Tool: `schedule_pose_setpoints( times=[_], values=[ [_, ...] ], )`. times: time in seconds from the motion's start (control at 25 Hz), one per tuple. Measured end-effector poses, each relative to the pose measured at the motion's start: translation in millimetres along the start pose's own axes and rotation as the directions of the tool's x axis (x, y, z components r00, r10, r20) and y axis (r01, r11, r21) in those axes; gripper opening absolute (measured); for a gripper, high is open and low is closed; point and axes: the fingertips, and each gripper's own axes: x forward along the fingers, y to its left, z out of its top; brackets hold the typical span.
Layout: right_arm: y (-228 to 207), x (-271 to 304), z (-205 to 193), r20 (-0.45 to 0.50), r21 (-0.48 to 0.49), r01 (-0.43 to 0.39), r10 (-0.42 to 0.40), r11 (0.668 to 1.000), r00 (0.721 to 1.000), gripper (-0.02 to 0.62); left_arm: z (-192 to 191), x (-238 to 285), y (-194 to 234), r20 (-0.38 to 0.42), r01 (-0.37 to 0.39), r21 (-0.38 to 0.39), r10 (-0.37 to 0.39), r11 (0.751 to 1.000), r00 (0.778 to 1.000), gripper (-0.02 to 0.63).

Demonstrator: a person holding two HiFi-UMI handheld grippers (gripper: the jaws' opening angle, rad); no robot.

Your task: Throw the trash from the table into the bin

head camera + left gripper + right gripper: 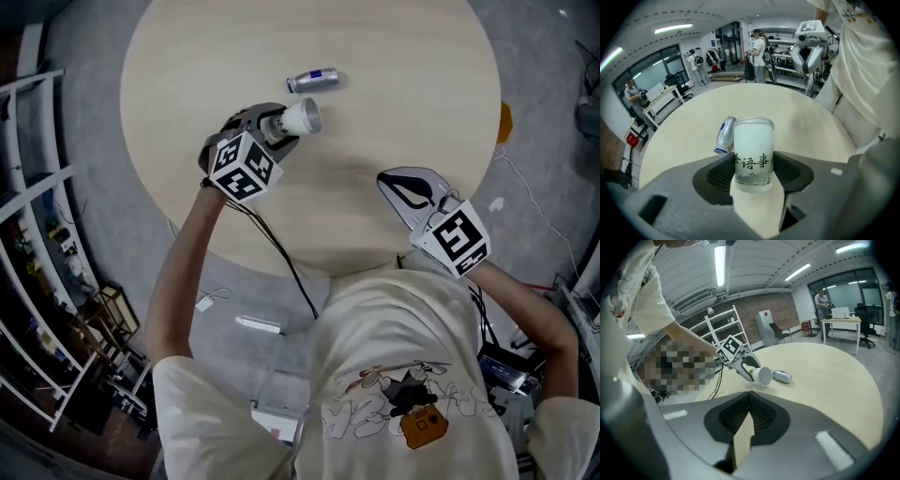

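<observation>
A white paper cup (302, 118) (753, 154) (763, 375) with black characters printed on it sits between the jaws of my left gripper (281, 122) (753, 159) (749, 367), and both pads touch its sides. Its open mouth faces right in the head view. Just beyond it, a small silver and blue can (312, 81) (724, 136) (782, 376) lies on its side on the round pale wooden table (375, 56). Over the table's near right edge my right gripper (394, 186) (808, 58) (749, 397) is shut, with nothing in it. No bin is in view.
Grey floor surrounds the table, with cables and a small white object (258, 324) lying near my feet. White shelving (28, 187) stands at the left. An orange thing (504, 122) shows past the table's right rim. Several people and desks (661, 101) are in the background.
</observation>
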Motion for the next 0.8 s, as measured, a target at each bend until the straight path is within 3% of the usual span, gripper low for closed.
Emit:
schedule_pose_setpoints(
  times=[0.32, 0.56, 0.68, 0.8],
  values=[
    [29, -36, -3, 0.035, -0.062, 0.021, -0.018, 0.998, 0.999, 0.006, 48, -64, -57, 0.132, -0.052, -0.234, 0.085, 0.971, 0.988, 0.261],
    [64, -60, -4, 0.081, -0.109, 0.044, -0.035, 0.993, 0.996, 0.008, 67, -119, -113, 0.202, -0.068, -0.419, 0.166, 0.905, 0.965, 0.261],
    [85, -76, -11, 0.112, -0.107, 0.098, -0.086, 0.989, 0.99, 0.006, 67, -144, -157, 0.241, -0.047, -0.449, 0.172, 0.892, 0.955, 0.261],
    [98, -99, -12, 0.145, -0.098, 0.185, -0.17, 0.978, 0.975, 0.006, 79, -167, -193, 0.327, 0.007, -0.489, 0.175, 0.872, 0.929, 0.261]
  ],
)
